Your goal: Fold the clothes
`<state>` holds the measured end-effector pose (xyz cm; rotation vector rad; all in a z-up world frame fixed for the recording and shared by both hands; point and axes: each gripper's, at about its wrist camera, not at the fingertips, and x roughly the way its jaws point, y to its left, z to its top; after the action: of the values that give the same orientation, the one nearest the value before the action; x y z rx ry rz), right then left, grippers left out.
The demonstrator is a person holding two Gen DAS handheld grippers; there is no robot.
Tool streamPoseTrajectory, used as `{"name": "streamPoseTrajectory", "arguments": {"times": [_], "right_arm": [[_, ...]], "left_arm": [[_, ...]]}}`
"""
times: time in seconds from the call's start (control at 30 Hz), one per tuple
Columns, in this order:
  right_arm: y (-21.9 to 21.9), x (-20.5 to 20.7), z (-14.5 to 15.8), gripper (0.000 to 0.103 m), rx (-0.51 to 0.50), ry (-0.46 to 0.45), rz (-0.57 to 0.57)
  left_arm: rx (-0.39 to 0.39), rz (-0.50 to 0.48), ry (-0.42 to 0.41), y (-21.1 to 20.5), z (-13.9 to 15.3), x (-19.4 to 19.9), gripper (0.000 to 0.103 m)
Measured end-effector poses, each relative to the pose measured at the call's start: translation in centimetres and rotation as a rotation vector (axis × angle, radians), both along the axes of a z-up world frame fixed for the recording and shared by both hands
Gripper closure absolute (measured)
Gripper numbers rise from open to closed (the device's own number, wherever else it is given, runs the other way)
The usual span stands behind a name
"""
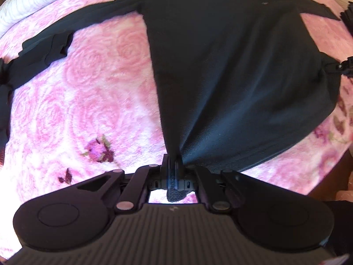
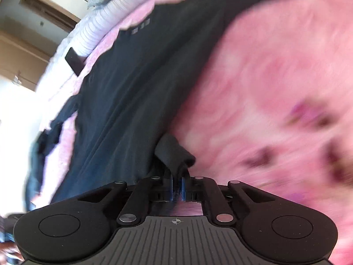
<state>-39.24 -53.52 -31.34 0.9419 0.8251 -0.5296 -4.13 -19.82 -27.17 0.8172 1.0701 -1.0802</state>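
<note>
A black long-sleeved top [image 1: 231, 70] lies spread on a pink rose-patterned blanket [image 1: 83, 92]. My left gripper [image 1: 173, 164] is shut on a corner of the top's hem, and the cloth rises taut from the bed into its fingers. One sleeve [image 1: 44, 48] stretches away to the left. At the far right edge of the left wrist view, the other gripper [image 1: 344, 68] pinches the opposite hem corner. In the right wrist view my right gripper [image 2: 177, 173] is shut on a bunched fold of the black top [image 2: 132, 101], which runs away up and to the left.
A white ribbed pillow or quilt [image 2: 99, 28] lies along the far edge of the bed, with a dark flat object [image 2: 75, 60] beside it. Beyond it stand a wall and wooden doors [image 2: 26, 44]. The right wrist view is blurred by motion.
</note>
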Motion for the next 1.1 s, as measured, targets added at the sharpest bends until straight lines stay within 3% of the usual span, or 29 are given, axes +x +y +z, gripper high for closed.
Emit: {"name": "streamPoseTrajectory", "arguments": {"times": [0.1, 0.17, 0.23, 0.37, 0.43, 0.47, 0.5, 0.57, 0.63, 0.87, 1.0, 1.03, 1.07, 1.1], "right_arm": [[0.7, -4.3, 5.6, 0.097, -0.177, 0.136, 0.016], [2.0, -7.0, 7.0, 0.097, -0.177, 0.208, 0.015], [3.3, -8.4, 6.3, 0.097, -0.114, 0.241, 0.006], [5.3, -8.0, 3.0, 0.096, -0.001, 0.29, 0.018], [5.8, -7.8, 2.5, 0.096, -0.004, 0.34, 0.0], [6.0, -7.6, 2.3, 0.082, -0.006, 0.365, -0.009], [6.3, -7.6, 2.1, 0.053, -0.014, 0.391, -0.018], [6.8, -8.0, 3.0, 0.013, -0.096, 0.428, -0.045], [6.9, -8.8, 3.7, 0.012, -0.133, 0.423, -0.082], [5.9, -9.6, 2.9, 0.012, -0.067, 0.349, -0.093], [5.5, -7.8, -0.2, 0.012, -0.044, 0.411, -0.033], [5.4, -7.4, -0.7, 0.012, -0.052, 0.48, -0.023], [5.2, -7.1, -0.5, 0.012, -0.074, 0.523, -0.029], [5.0, -7.0, 0.3, 0.012, -0.081, 0.498, -0.034]], "left_arm": [[-0.029, -0.072, 0.063, -0.3, 1.5, -1.8, 0.101], [-0.023, -0.122, 0.093, -0.6, 1.6, -3.4, 0.101], [0.026, -0.156, 0.1, -0.8, 0.6, -4.7, 0.101], [0.191, -0.205, 0.038, -0.2, -2.1, -5.8, 0.1], [0.223, -0.191, 0.047, 0.3, -2.4, -5.4, 0.098], [0.228, -0.187, 0.045, 0.5, -2.3, -5.3, 0.096], [0.23, -0.185, 0.039, 0.8, -2.2, -5.2, 0.095], [0.23, -0.177, 0.031, 1.1, -1.9, -4.9, 0.095], [0.22, -0.164, 0.031, 1.5, -1.6, -4.6, 0.095], [0.163, -0.154, 0.042, 1.5, -2.0, -4.8, 0.088], [0.181, -0.173, 0.044, 1.6, -2.9, -5.4, 0.087], [0.187, -0.183, 0.038, 1.7, -2.8, -5.5, 0.087], [0.192, -0.193, 0.033, 1.8, -2.7, -5.6, 0.087], [0.198, -0.204, 0.027, 1.9, -2.6, -5.8, 0.086]]}}
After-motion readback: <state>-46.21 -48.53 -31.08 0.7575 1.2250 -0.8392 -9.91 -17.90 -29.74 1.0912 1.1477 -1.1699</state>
